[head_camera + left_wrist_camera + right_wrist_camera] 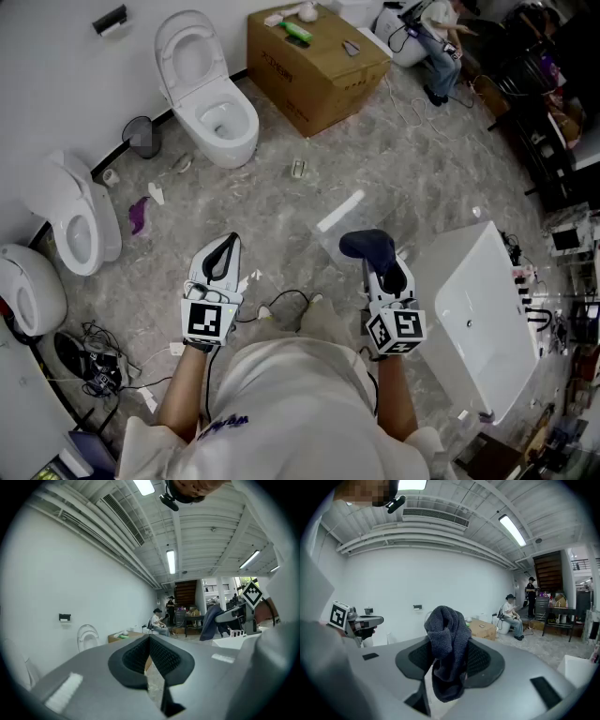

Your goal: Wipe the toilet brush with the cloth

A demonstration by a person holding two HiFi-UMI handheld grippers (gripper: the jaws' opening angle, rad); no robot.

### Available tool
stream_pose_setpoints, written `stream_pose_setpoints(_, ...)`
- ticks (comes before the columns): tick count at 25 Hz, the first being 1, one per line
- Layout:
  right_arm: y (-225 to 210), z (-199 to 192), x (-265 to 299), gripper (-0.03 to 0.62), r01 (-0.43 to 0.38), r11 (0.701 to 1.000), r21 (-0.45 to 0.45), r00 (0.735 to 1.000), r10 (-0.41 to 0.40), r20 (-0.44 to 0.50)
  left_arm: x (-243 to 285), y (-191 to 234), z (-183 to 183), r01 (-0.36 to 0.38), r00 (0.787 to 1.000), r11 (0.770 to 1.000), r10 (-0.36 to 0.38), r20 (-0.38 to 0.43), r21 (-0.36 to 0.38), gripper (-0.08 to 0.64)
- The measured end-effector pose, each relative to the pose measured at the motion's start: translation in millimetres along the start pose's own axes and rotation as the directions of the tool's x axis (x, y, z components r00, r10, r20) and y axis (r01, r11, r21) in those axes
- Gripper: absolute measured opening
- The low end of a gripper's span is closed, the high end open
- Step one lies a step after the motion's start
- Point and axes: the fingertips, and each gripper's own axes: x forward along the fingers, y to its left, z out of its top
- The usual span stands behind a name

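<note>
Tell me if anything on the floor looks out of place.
Yes. Loose bits litter the floor: a purple scrap beside a toilet, a white strip mid-floor, and tangled cables at lower left.
</note>
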Motion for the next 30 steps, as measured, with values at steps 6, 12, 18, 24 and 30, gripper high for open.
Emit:
stream_pose_setpoints(6, 6, -6, 8, 0.173, -0.012, 1.0, -0.007, 1.0, 0.012, -0.029, -7, 8, -14, -0.006, 0.999, 1.0, 0.005, -0.036, -0.006, 0.0)
stream_pose_setpoints(12, -7, -18, 25, 0.176, -0.048, 0.999, -0.014, 0.996, 0.046, -0.078, 0, 10, -33, -0.057, 0.995, 0.998, 0.054, -0.085, -0.034, 0.0)
stream_pose_setpoints(18, -54, -37, 66, 0.178, -0.066, 0.998, 0.005, 0.989, 0.066, -0.13, 35, -4, -45, -0.087, 0.986, 0.996, 0.084, -0.142, -0.019, 0.0)
stream_pose_setpoints(24, -121, -50, 156, 0.179, -0.124, 0.992, 0.009, 0.975, 0.124, -0.186, 121, 3, -50, -0.178, 0.962, 0.984, 0.17, -0.214, -0.018, 0.0)
stream_pose_setpoints(30, -186, -62, 231, 0.179, -0.178, 0.984, -0.003, 0.959, 0.173, -0.224, 181, -12, -16, -0.197, 0.969, 0.98, 0.196, -0.15, 0.007, 0.0)
